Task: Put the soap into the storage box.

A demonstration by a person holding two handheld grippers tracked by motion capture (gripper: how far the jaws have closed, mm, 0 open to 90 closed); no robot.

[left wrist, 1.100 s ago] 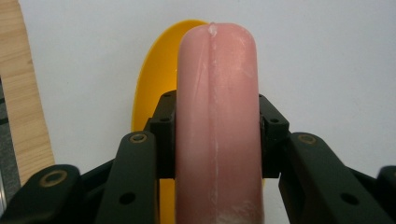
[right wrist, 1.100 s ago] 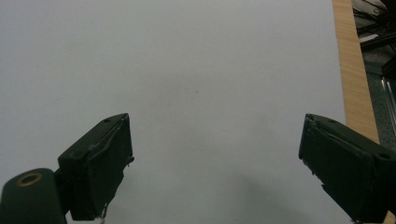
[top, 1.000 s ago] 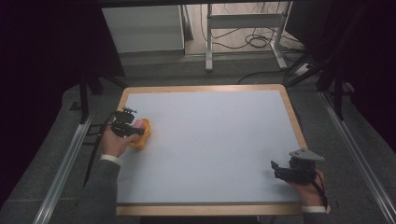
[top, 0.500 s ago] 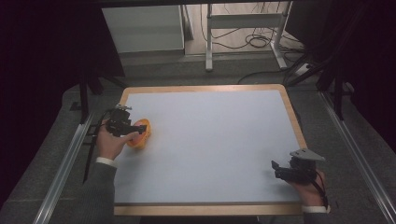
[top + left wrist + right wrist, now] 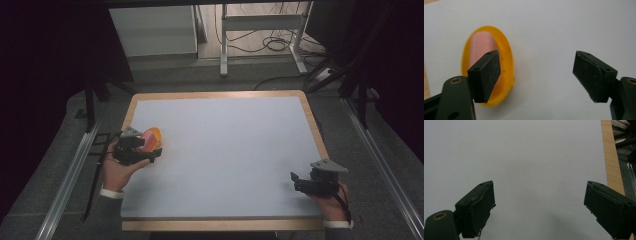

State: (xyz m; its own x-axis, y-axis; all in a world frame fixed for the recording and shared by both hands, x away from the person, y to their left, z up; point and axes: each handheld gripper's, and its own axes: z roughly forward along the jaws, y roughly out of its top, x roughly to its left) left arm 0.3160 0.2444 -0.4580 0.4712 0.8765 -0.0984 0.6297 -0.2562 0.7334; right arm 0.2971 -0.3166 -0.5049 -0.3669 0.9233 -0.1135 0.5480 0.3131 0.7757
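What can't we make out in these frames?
- Orange dish with a pink piece: the left gripper pad covers its near part in the left gripper view; too small in the high view to tell what it is.
- Right gripper: its right pad is cut off by the frame edge in the right gripper view.

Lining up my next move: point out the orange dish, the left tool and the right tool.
orange dish (image 5: pixel 507 53), left gripper view, right rim.
left tool (image 5: pixel 152 153), high view, between its fingertips.
right tool (image 5: pixel 294 181), high view, between its fingertips.
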